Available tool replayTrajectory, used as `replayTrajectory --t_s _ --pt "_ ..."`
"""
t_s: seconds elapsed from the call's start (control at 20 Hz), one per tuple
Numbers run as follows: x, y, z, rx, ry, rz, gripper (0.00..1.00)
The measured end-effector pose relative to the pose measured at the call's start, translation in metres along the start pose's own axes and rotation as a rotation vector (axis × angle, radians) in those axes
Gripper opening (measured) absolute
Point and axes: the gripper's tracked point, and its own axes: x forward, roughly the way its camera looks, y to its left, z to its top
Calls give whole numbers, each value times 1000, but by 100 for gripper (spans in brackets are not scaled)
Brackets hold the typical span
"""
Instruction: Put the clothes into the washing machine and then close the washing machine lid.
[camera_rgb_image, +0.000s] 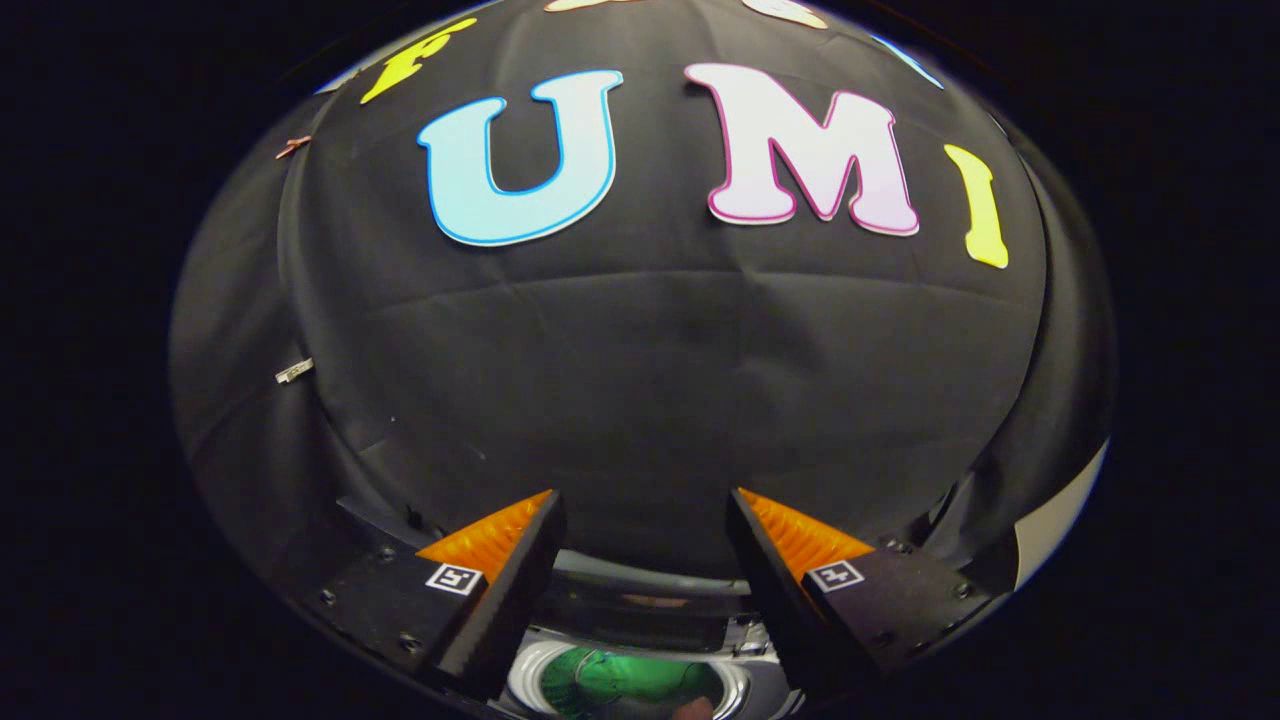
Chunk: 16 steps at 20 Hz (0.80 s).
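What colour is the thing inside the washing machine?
Green: crumpled green cloth in the round white drum, below the open, empty gripper, gripper view.

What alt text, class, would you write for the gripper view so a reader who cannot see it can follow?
The gripper is open and empty, fingers apart before the booth's black cloth wall. Below, between the fingers, a washing machine's round opening shows something green inside.

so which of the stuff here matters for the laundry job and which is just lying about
Part of the job:
- washing machine, partly seen below the fingers
- green clothes inside its round opening
- gripper, open, holding nothing

Just there:
- small clip on the booth wall
- small reddish clip higher up
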Motion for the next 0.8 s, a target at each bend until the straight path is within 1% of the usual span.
replayTrajectory --t_s 0.1,0.55,0.8 --pt "-10 3 -11 0 20 19 100" --pt "-64 12 -43 -18 -37 43 100" --pt "-85 14 -69 -15 -14 43 100"
